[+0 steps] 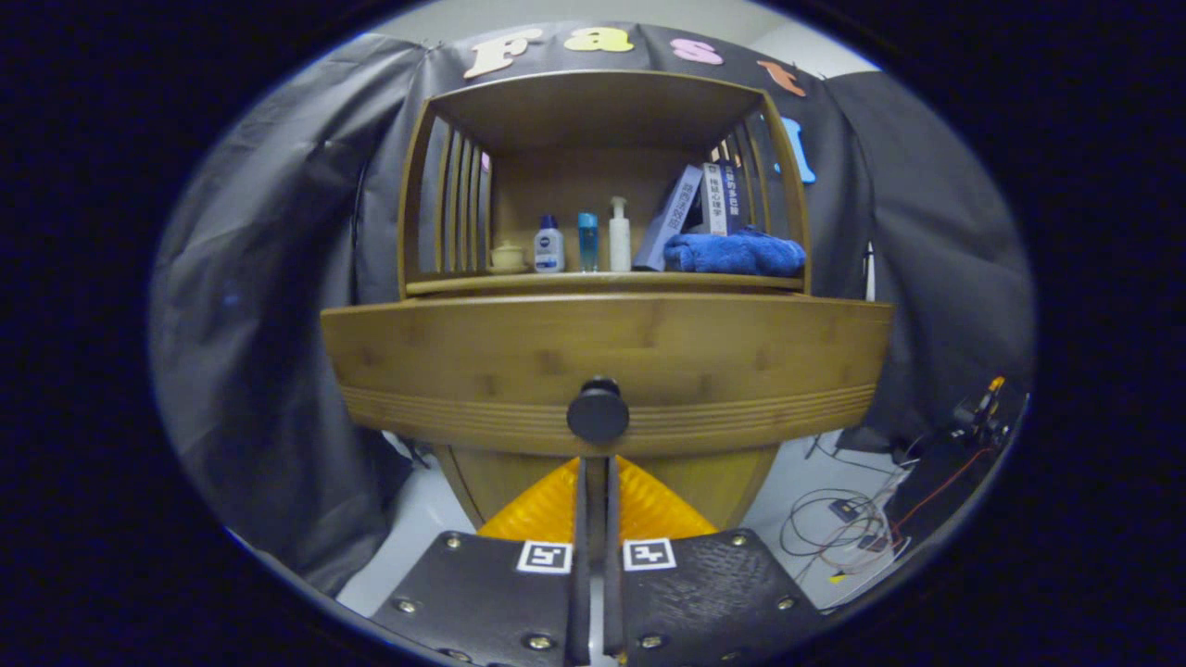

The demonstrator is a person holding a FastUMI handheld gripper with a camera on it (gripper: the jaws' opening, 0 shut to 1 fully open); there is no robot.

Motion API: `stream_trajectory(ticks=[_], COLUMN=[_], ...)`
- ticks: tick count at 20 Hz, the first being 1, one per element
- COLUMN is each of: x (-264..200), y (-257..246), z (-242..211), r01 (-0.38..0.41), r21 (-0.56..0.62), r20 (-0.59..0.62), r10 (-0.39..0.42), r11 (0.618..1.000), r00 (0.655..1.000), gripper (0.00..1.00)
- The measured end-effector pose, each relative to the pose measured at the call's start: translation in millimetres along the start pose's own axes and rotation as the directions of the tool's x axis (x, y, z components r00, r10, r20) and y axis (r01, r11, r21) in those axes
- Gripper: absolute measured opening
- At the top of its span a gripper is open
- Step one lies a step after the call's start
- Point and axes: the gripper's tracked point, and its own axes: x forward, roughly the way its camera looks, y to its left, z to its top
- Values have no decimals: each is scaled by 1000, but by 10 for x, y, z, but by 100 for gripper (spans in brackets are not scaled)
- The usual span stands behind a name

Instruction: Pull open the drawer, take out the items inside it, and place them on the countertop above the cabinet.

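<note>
1. Gripper state: the gripper (595, 482) has its two fingers drawn together with only a thin slit between them. Nothing is held between them. The fingertips sit just below the drawer knob (598, 410), very near it; whether they touch it cannot be determined.

2. Task object location: the drawer (607, 366) is the wide wooden front directly ahead of the fingers, with the round dark knob at its centre. Its front appears flush with the cabinet (482, 477), so it is judged closed. The interior and any items inside are hidden.

3. Destination: the countertop (519, 285) lies directly above the drawer, beyond the fingers. It already carries, from left to right, a small lidded pot (508, 257), a white bottle (548, 246), a blue bottle (588, 242), a pump bottle (619, 236), leaning books (697, 208) and a folded blue towel (735, 252). The near strip of the surface, in front of the bottles, looks free.

4. Progress: by judgement, no stage is complete. The drawer is not yet pulled open and no item has been removed.

5. Remaining work: spread the fingers, raise them to the knob, clamp on it, pull the drawer toward the near side, then lift each item out and set it on the countertop.

6. Caution: the closed fingers cannot straddle the knob as they stand.
</note>
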Motion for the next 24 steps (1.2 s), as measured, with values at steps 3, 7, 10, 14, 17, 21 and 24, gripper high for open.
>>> stream_trajectory(ticks=[3, 7, 10, 14, 17, 21, 24], x=[10, 236, 526, 670, 678, 534, 219], y=[-72, -121, -159, -96, -89, -91, -82], z=[172, 234, 150, 152, 133, 79, 13], r01=[23, 46, 58, 13, 7, 15, 42], r21=[-23, -19, -5, 73, 52, 87, 51], r20=[66, 78, 47, 38, 35, -25, -33], r10=[-21, -45, -58, -16, -9, -13, -41], r11=[999, 999, 998, 997, 999, 996, 998], r00=[998, 996, 997, 999, 999, 1000, 999], gripper=[5, 58, 58, 44, 40, 27, 28])
